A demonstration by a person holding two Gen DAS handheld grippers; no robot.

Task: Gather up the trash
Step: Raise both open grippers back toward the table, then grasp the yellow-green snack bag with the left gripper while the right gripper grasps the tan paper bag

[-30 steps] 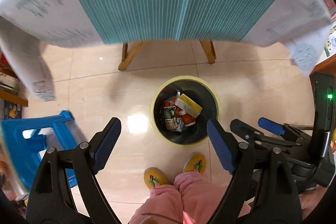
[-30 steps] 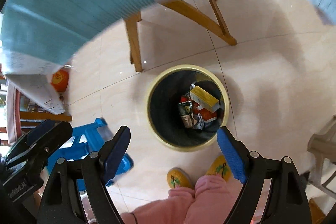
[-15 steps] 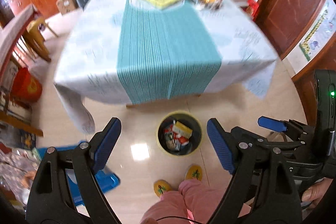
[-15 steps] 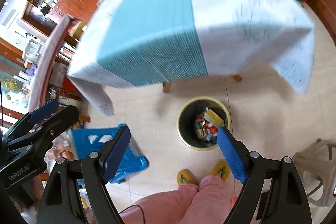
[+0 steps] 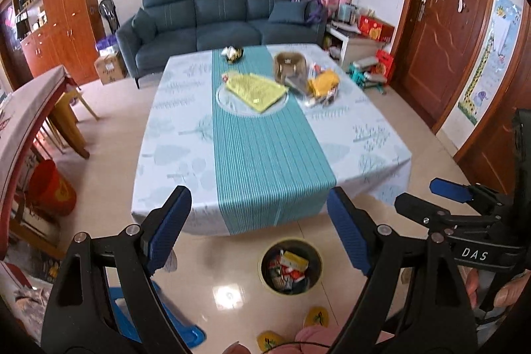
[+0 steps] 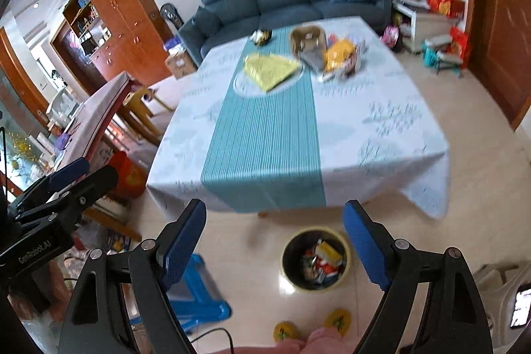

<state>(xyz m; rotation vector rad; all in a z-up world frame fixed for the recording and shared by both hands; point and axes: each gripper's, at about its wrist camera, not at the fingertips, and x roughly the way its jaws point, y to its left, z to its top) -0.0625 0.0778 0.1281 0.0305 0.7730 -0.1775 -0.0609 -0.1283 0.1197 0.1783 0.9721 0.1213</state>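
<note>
Left gripper (image 5: 257, 228) has its jaws spread wide with nothing between them, and the right gripper (image 6: 273, 241) is the same — wide apart, empty. The trash bin (image 5: 291, 267) sits on the floor just in front of the counter (image 5: 179, 135), already holding wrappers and a yellow box — yellow slippers (image 6: 338, 320) right by it.

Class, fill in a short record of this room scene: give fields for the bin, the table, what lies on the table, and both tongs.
bin: round, yellow-rimmed bin on the floor by the table's near edge, holding packets and a yellow box
table: table under a pale leaf-print cloth with a teal runner down the middle
on table: yellow cloth, brown basket, orange bag, small pile at the far end
left tongs: left tongs open, empty
right tongs: right tongs open, empty
</note>
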